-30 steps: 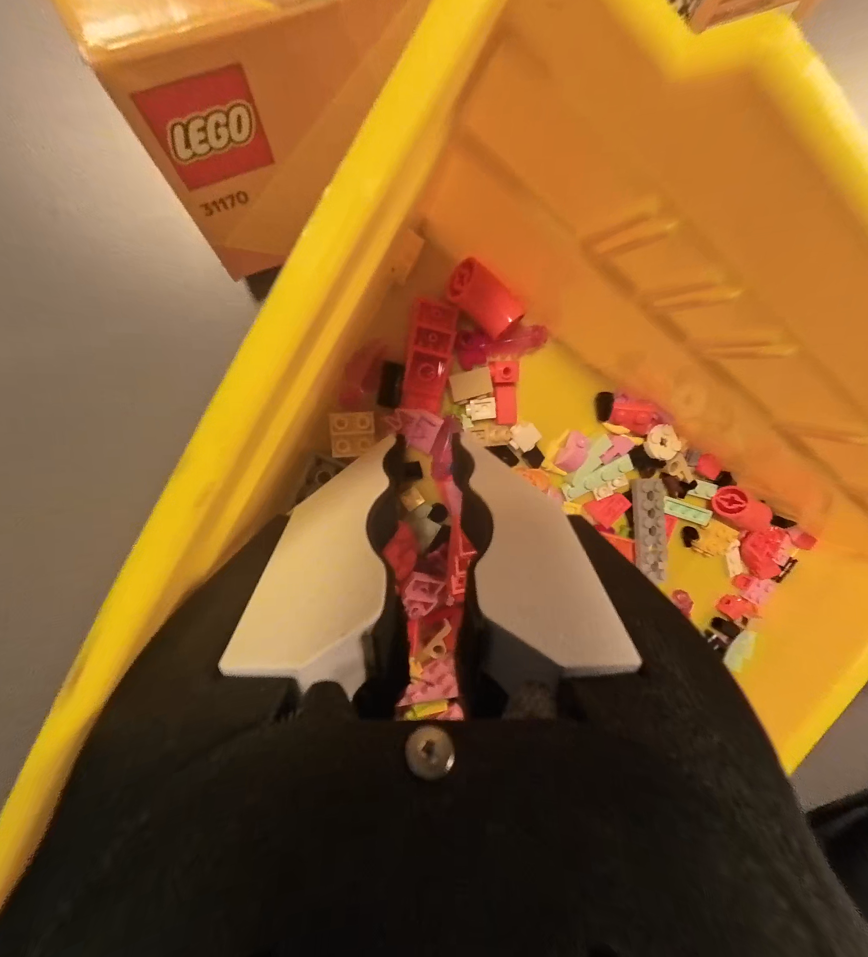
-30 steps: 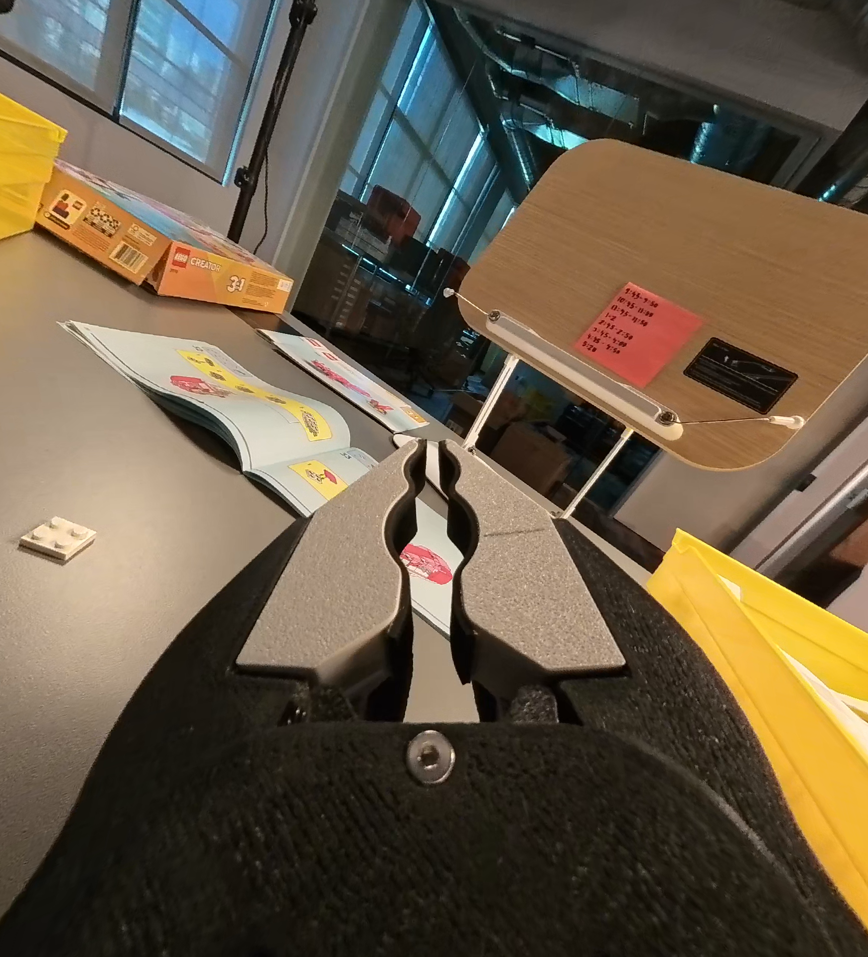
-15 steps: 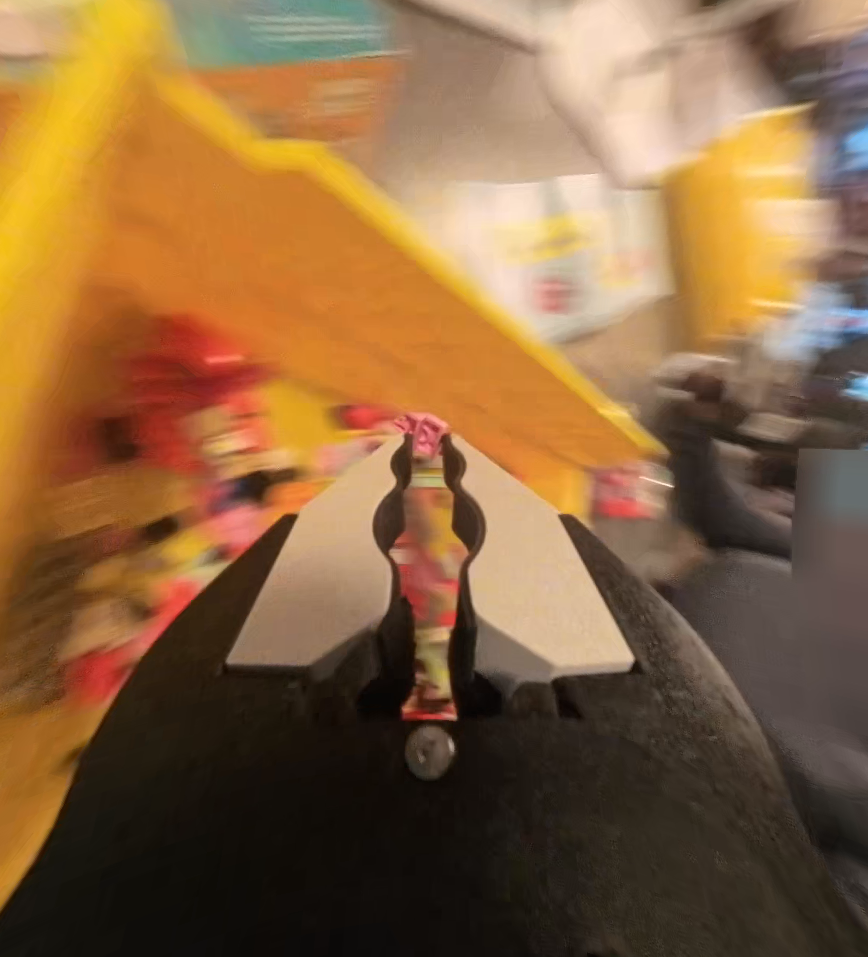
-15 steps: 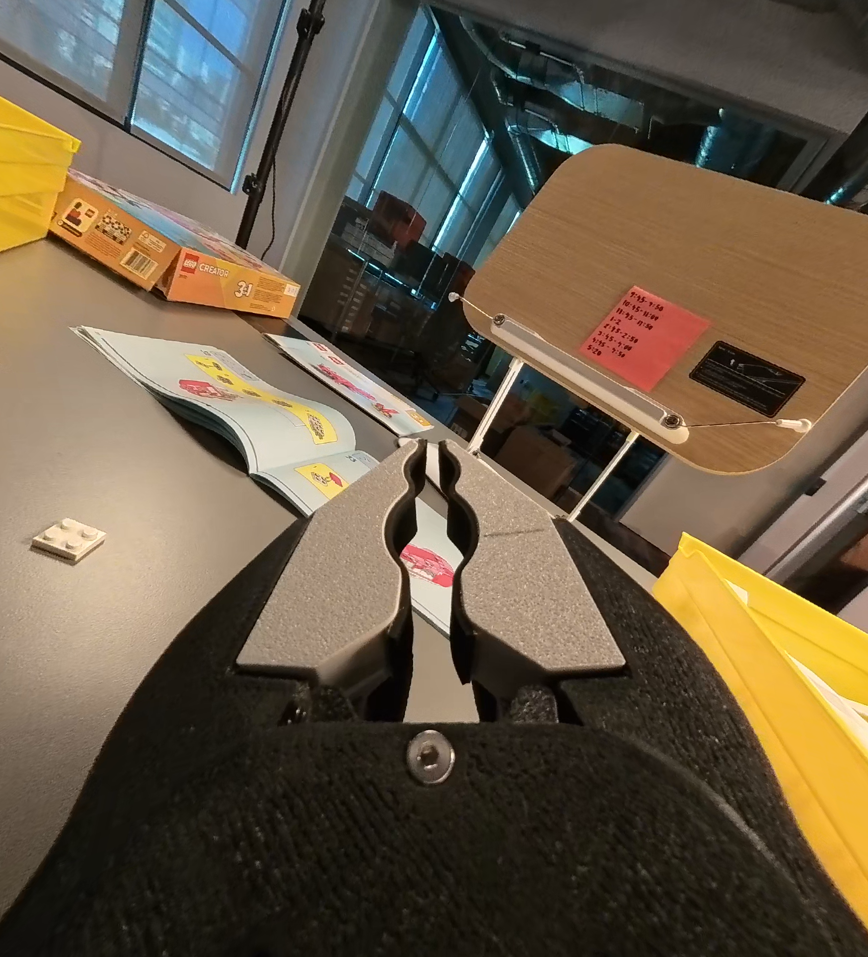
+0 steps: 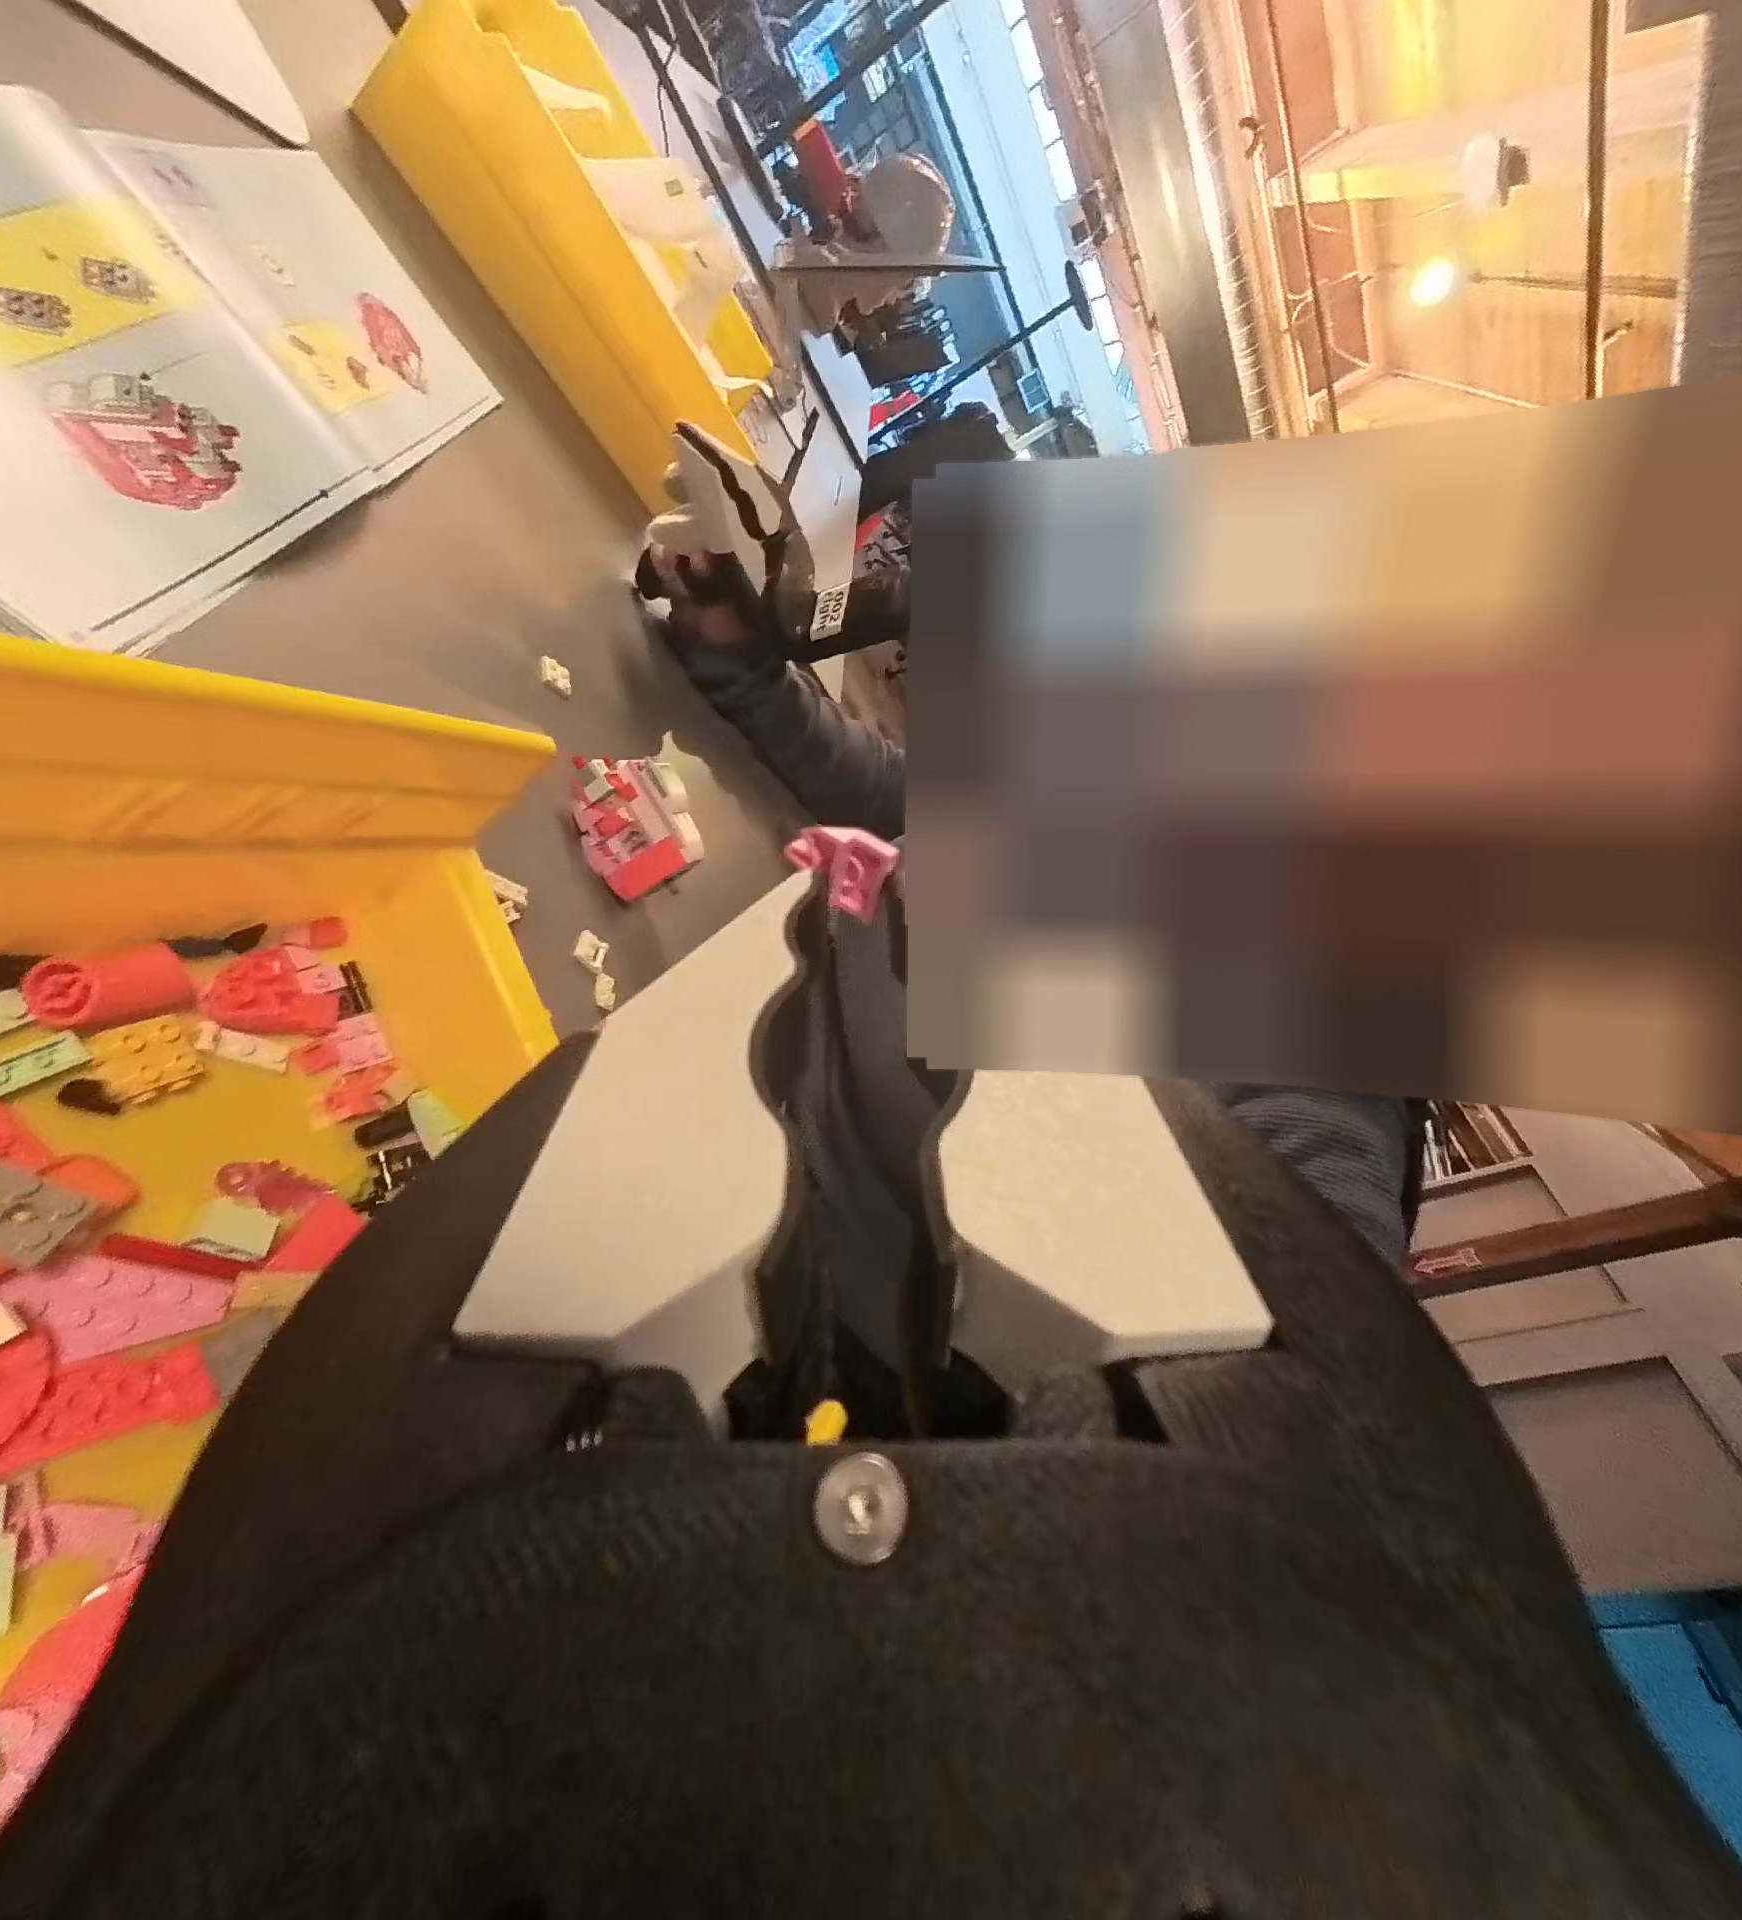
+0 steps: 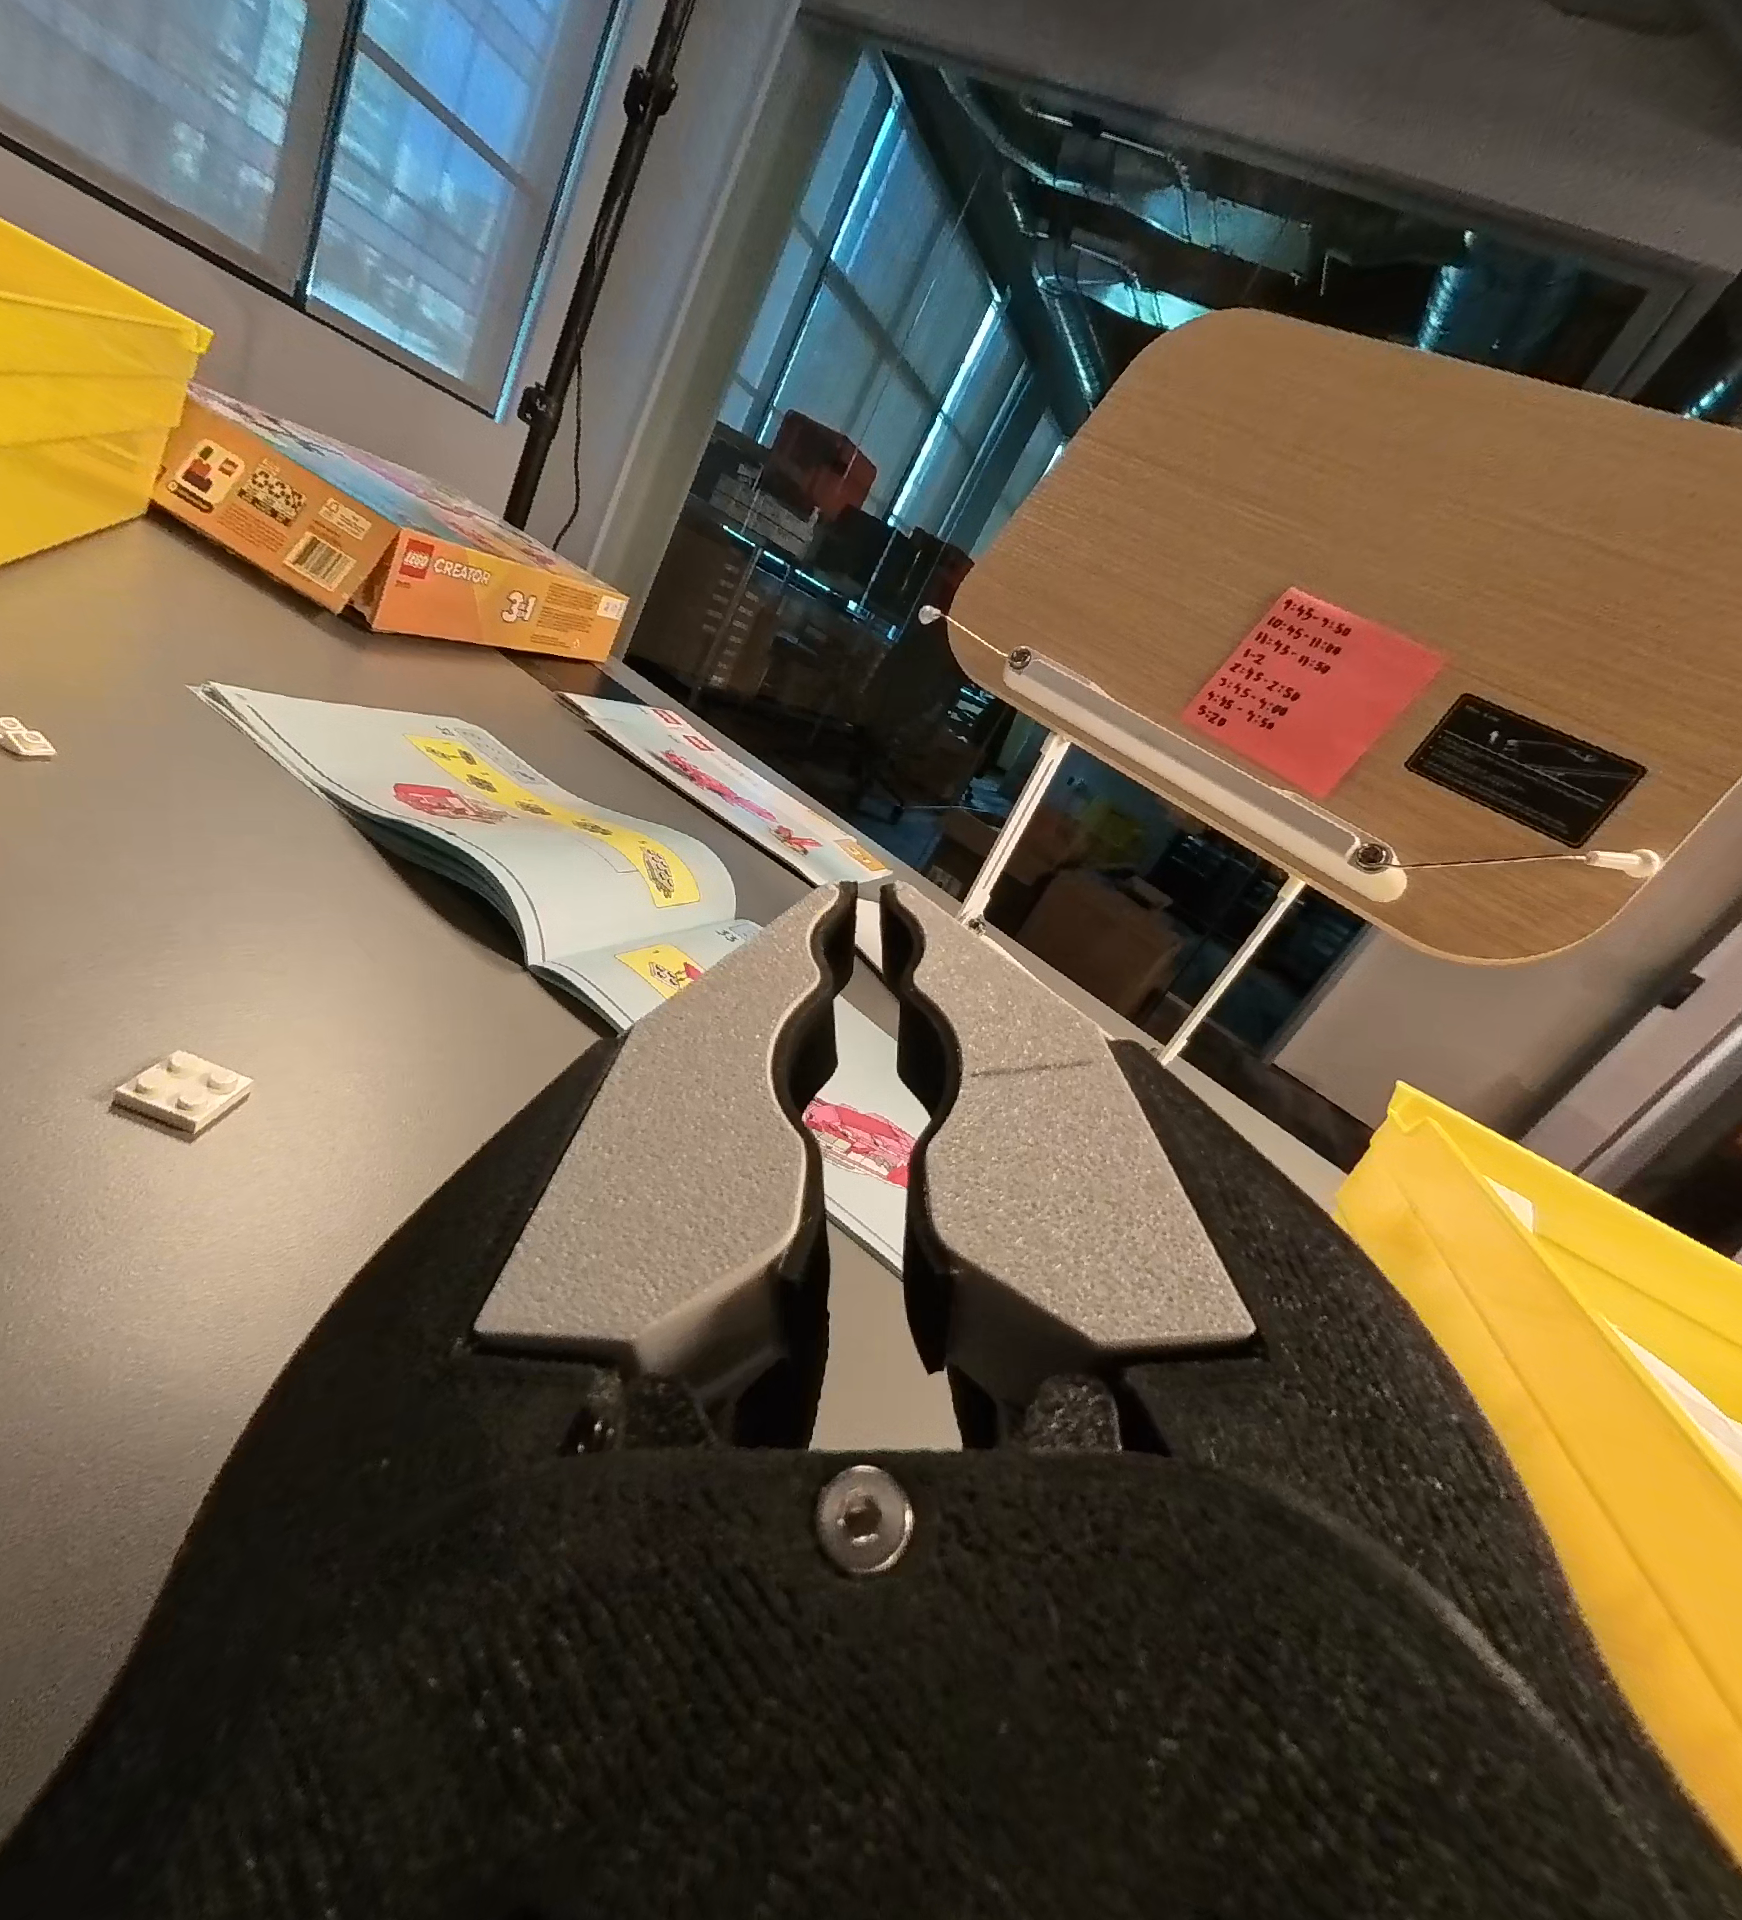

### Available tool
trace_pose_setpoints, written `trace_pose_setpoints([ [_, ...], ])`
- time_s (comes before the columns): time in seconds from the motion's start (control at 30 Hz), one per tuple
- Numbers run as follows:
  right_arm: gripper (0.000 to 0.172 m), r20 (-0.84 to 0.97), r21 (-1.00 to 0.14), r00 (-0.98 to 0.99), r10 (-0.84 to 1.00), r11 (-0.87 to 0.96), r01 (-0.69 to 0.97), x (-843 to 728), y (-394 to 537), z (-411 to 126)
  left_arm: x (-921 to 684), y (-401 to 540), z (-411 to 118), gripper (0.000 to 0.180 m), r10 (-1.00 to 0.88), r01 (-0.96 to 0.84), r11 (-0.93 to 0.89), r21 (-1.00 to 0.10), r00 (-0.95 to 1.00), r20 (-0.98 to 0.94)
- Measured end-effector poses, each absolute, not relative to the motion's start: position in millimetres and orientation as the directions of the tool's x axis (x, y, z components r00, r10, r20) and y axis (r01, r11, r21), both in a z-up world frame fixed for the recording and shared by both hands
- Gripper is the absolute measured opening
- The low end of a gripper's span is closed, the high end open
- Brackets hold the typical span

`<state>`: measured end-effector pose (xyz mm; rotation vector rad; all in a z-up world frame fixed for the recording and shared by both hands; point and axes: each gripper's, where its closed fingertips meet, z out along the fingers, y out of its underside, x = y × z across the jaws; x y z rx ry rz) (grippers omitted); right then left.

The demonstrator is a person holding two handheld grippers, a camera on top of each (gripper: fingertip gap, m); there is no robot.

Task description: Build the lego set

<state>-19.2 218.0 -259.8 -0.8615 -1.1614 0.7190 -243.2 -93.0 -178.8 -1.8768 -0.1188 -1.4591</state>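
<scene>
Left tongs (image 5: 851,894) clamped on small pink plastic brick (image 5: 843,871) at the tips, above grey table (image 5: 451,582).
Right tongs (image 6: 868,896) clenched empty beside open instruction booklet (image 6: 493,831); best kept pinched evenly, shallow tip grip looks easy to twist out, part-built red and pink brick model (image 5: 633,831) near.

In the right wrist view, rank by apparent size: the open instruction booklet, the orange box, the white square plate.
1. Open instruction booklet
2. Orange box, though it lies farther off, so this is unsure
3. White square plate
</scene>
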Motion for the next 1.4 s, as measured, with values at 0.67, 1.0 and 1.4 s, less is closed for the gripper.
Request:
trace_pose_setpoints([
  [0.67, 0.002, 0.489, -0.859, 0.26, 0.833, 0.512, -0.024, -21, 219, -262, -347, -102, -309, 0.01, 0.396, 0.525, -0.75, -0.402, 0.843, 0.363],
  [1.0, 0.003, 0.495, -0.856, 0.266, 0.827, 0.517, -0.015, -20, 220, -262, -324, -113, -330, 0.01, 0.371, 0.47, -0.829, -0.302, 0.867, 0.333],
  [1.4, 0.002, 0.507, -0.85, 0.256, 0.823, 0.526, -0.01, -21, 218, -264, -306, -97, -346, 0.01, 0.343, 0.44, -0.861, -0.255, 0.872, 0.349],
])
